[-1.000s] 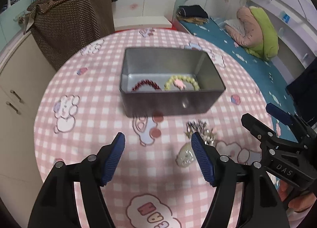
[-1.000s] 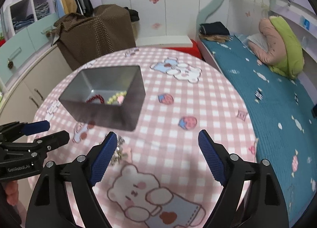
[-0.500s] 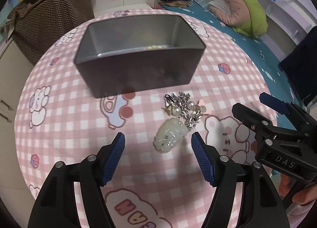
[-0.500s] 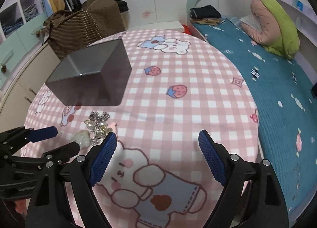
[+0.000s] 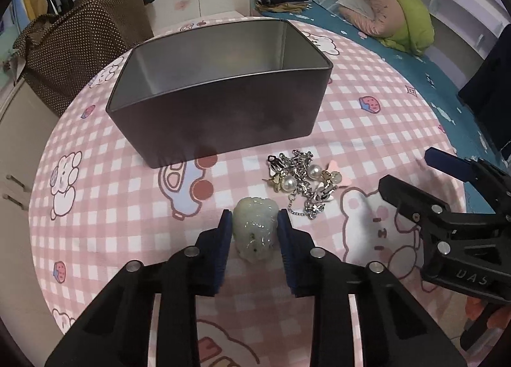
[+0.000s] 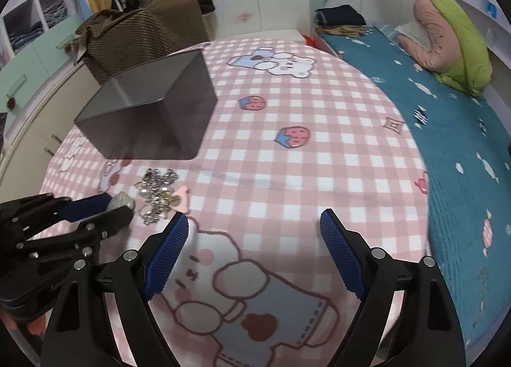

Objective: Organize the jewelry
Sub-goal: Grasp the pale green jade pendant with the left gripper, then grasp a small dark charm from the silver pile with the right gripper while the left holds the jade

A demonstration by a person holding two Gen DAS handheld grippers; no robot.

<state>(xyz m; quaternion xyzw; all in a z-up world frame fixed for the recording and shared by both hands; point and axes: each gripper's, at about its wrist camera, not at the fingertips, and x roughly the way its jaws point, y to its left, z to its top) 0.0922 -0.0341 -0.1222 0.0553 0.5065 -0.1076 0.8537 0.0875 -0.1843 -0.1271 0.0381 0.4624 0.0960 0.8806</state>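
A pale green jade pendant (image 5: 254, 231) lies on the pink checked tablecloth, and my left gripper (image 5: 254, 223) is shut on it, one blue pad at each side. Right of it lies a tangle of silver chain, pearls and a pink charm (image 5: 305, 180). The grey metal tin (image 5: 220, 92) stands just behind; its inside floor is hidden from this low angle. In the right wrist view the pendant (image 6: 121, 201) shows at the left gripper's fingertips, beside the tangle (image 6: 159, 194) and the tin (image 6: 150, 111). My right gripper (image 6: 254, 229) is open and empty over the cloth.
The round table's edge (image 6: 424, 207) drops off to a teal bed (image 6: 463, 131) on the right. A brown dotted bag (image 5: 80, 48) and cabinets stand behind the table at the left.
My left gripper has dropped low, moved forward and closed on the jade pendant. The right gripper has stayed open and shifted only slightly.
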